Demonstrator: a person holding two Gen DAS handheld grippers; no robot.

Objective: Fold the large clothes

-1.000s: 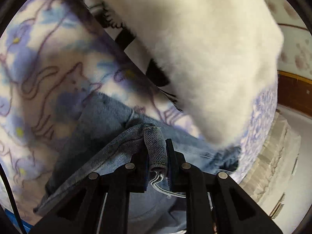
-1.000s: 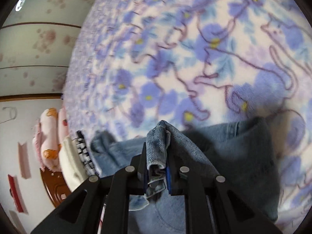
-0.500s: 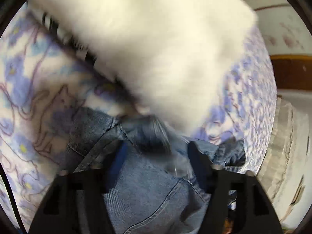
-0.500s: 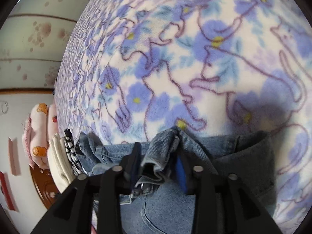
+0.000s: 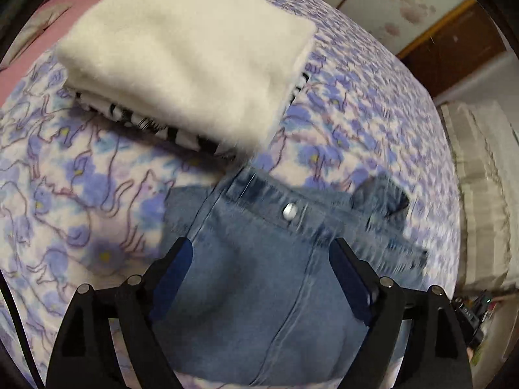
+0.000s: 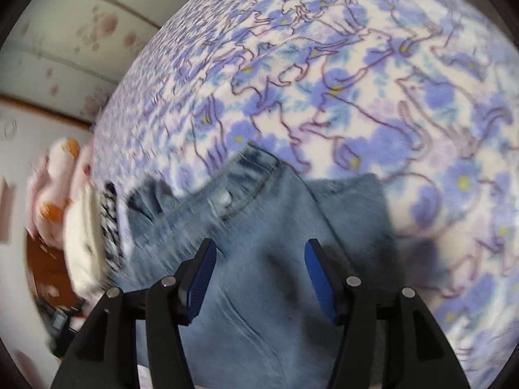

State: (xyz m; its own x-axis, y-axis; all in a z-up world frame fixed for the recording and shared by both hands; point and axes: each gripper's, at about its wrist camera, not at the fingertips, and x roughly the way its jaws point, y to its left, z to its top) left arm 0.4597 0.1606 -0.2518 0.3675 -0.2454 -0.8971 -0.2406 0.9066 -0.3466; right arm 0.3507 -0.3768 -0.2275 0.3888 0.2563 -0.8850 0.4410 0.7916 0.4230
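denim, a pair of faded blue jeans, lay flat on the bed's purple-flowered fleece blanket, right under both claws. starting at the left, the left claw stood wide apart with nothing between its blue pads, hanging just above the cloth below the waistband, whose silver button sat ahead of it. beyond that band, a folded cream fleece garment rested on a black-and-white patterned piece, nearly touching the denim. further right, the right claw was likewise spread and empty over the same jeans, whose outer edge lay just ahead to its right. the waistband ran crosswise in front of both claws, so the long axis seemed to run back toward the person; both claws looked about equally near.
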